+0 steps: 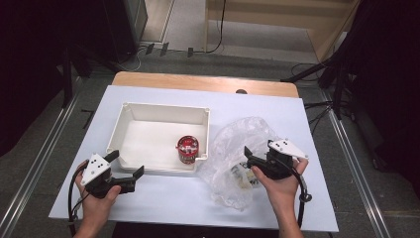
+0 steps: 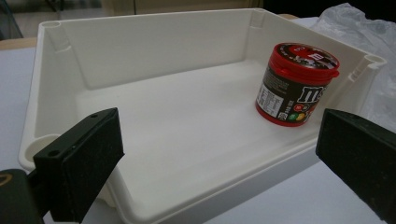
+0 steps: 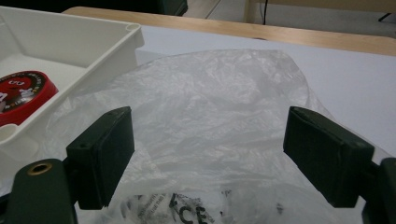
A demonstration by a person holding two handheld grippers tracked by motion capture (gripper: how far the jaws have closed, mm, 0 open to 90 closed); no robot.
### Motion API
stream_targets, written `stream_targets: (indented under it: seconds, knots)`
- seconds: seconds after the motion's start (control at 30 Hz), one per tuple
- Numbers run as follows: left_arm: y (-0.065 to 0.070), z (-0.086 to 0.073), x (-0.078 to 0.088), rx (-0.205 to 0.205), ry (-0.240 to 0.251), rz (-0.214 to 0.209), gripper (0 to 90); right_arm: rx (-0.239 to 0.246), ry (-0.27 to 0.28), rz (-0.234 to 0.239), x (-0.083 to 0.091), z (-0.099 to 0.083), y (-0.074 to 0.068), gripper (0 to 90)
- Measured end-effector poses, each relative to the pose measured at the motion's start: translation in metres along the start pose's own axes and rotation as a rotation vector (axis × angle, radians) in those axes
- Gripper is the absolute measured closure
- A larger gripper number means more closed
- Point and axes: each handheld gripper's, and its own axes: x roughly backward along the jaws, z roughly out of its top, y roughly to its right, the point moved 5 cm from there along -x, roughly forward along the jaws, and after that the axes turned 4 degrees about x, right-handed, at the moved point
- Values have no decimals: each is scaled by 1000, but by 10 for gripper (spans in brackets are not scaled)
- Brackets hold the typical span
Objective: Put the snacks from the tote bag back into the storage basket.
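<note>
A crumpled clear plastic bag (image 1: pixel 237 144) lies on the white table cover, right of a white tray (image 1: pixel 163 106). Printed packets (image 1: pixel 242 176) show through its near end. A red-lidded candy can (image 1: pixel 187 148) stands upright in the tray's near right corner. My right gripper (image 1: pixel 257 148) hovers over the bag's near right part, jaws wide open; in the right gripper view (image 3: pixel 210 154) the bag (image 3: pixel 210 93) spreads beyond and under the jaws, no pad pressing it. My left gripper (image 1: pixel 126 164) is open at the tray's near left corner, facing the can (image 2: pixel 296 84) across the tray (image 2: pixel 154 46).
The white cover (image 1: pixel 163 198) lies over a wooden table (image 1: pixel 198 82) whose far edge shows. Bare cover runs along the front between my two hands. Black stands and cables (image 1: pixel 317 69) sit on the floor around the table.
</note>
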Motion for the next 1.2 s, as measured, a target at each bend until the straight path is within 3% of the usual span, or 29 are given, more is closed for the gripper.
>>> stream_targets:
  seconds: [0.4,1.2]
  knots:
    - [0,0,0,-4,-3,0,9,-19,-9,-34,10,-13,21,168]
    - [1,0,0,-4,-4,1,9,-51,-26,-79,27,-38,50,158]
